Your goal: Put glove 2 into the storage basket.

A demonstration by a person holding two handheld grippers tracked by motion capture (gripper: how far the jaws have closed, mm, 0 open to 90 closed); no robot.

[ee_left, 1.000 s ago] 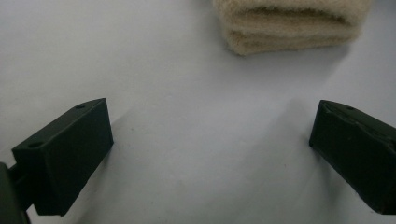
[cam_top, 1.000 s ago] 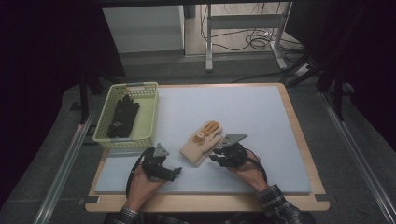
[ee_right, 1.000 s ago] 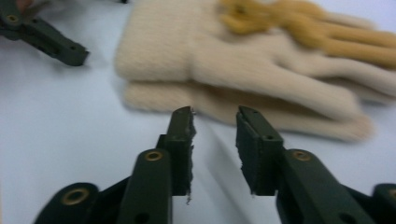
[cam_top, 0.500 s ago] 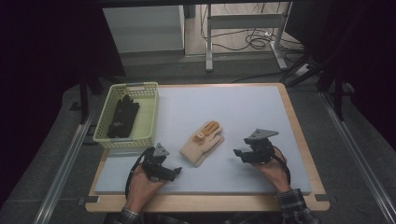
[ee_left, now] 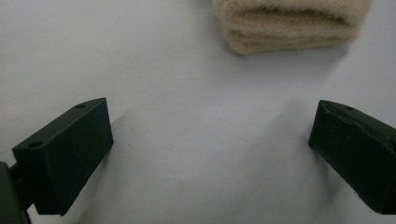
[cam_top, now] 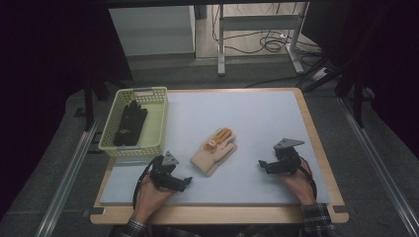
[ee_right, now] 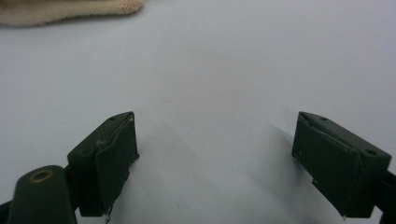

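Observation:
A cream glove with orange fingertips (cam_top: pixel 214 150) lies flat on the pale blue mat (cam_top: pixel 247 118), near the middle front. My left gripper (cam_top: pixel 185 180) rests on the mat left of it, open, nothing between its jaws; the glove's cuff edge (ee_left: pixel 289 23) lies just ahead of it. My right gripper (cam_top: pixel 262 165) sits on the mat to the glove's right, apart from it. Its jaws have just been opening and stand wide with only bare mat between them; a corner of the glove (ee_right: pixel 70 10) shows at the upper left.
A yellow-green basket (cam_top: pixel 158 111) stands at the mat's left edge with black gloves (cam_top: pixel 129 123) inside. The wooden table rim (cam_top: pixel 316 143) frames the mat. Metal rails run along both sides of the table.
The right gripper has let go of the glove and moved right, away from it. The glove stays flat on the mat. The left gripper has not moved.

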